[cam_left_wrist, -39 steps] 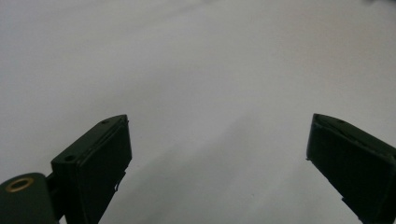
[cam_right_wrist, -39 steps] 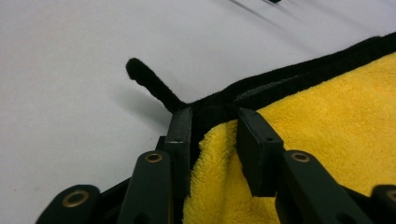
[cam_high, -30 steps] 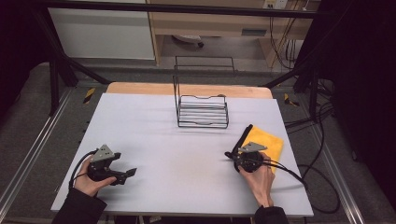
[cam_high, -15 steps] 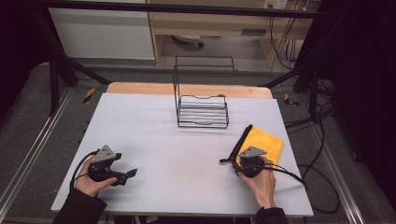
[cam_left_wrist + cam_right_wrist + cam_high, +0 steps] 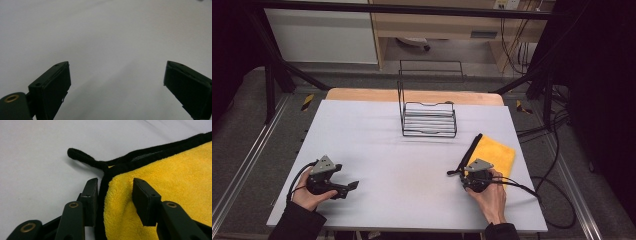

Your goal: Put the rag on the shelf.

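Note:
A yellow cloth (image 5: 497, 155) with a black hem lies flat at the right of the white table (image 5: 412, 150). In the right gripper view the yellow cloth (image 5: 175, 170) has a black hanging loop (image 5: 80, 157) at its near corner. My right gripper (image 5: 115, 185) sits low at that corner, and its jaws have just been opening. The hem lies between them, but the pads do not press on it. From above, the right gripper (image 5: 464, 172) is at the cloth's left edge. My left gripper (image 5: 348, 189) rests at the front left, its jaws (image 5: 117, 72) wide open over bare table.
A black wire rack (image 5: 428, 117) with a tall back frame stands at the middle back of the table. Cables trail from both grippers, and more hang off the table's right side. The wooden strip along the far edge (image 5: 412, 95) is bare.
The right gripper's jaws have spread apart at the cloth's corner and let go of the hem. The left hand has stayed where it was.

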Available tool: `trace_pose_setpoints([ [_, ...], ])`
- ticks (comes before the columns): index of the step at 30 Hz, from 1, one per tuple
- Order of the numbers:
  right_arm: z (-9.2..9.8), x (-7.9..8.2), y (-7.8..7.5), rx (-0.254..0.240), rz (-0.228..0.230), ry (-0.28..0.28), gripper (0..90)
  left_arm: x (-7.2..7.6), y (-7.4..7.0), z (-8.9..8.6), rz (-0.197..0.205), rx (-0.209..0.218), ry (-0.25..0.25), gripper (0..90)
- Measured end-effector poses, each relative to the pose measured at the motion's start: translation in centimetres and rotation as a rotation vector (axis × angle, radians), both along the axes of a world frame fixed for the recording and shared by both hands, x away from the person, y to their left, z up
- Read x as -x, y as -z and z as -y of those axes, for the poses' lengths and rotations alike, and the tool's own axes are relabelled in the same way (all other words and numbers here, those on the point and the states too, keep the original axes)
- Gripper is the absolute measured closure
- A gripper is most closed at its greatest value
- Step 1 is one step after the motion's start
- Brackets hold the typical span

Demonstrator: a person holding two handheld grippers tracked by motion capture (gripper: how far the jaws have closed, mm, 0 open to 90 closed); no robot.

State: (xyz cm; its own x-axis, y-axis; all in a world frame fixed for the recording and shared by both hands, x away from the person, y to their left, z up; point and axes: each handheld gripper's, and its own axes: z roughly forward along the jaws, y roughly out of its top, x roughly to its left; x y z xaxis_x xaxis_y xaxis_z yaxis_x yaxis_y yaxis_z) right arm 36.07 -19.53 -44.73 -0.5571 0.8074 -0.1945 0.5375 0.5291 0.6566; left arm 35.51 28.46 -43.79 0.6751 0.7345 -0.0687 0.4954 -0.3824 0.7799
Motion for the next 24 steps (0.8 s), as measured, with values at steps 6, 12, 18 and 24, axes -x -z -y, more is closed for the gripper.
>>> trace_pose_setpoints([
  [6, 0.2, 0.0, -0.1, 0.044, 0.007, -0.005, 73.4, 0.0, 0.0, 0.0, 0.000, -0.001, 0.000, 7.1],
  [12, 0.4, -0.2, -0.3, -0.005, -0.010, 0.049, 78.8, 0.0, 0.0, 0.0, 0.000, 0.002, 0.000, 7.3],
  [18, 1.8, -0.3, -1.3, -0.174, 0.000, 0.078, 80.2, -0.1, 0.0, 0.0, -0.001, -0.001, -0.001, 7.4],
  [24, 1.6, -0.1, -2.1, -0.250, -0.008, 0.059, 80.2, -0.1, 0.0, 0.0, 0.001, -0.004, -0.002, 7.4],
])
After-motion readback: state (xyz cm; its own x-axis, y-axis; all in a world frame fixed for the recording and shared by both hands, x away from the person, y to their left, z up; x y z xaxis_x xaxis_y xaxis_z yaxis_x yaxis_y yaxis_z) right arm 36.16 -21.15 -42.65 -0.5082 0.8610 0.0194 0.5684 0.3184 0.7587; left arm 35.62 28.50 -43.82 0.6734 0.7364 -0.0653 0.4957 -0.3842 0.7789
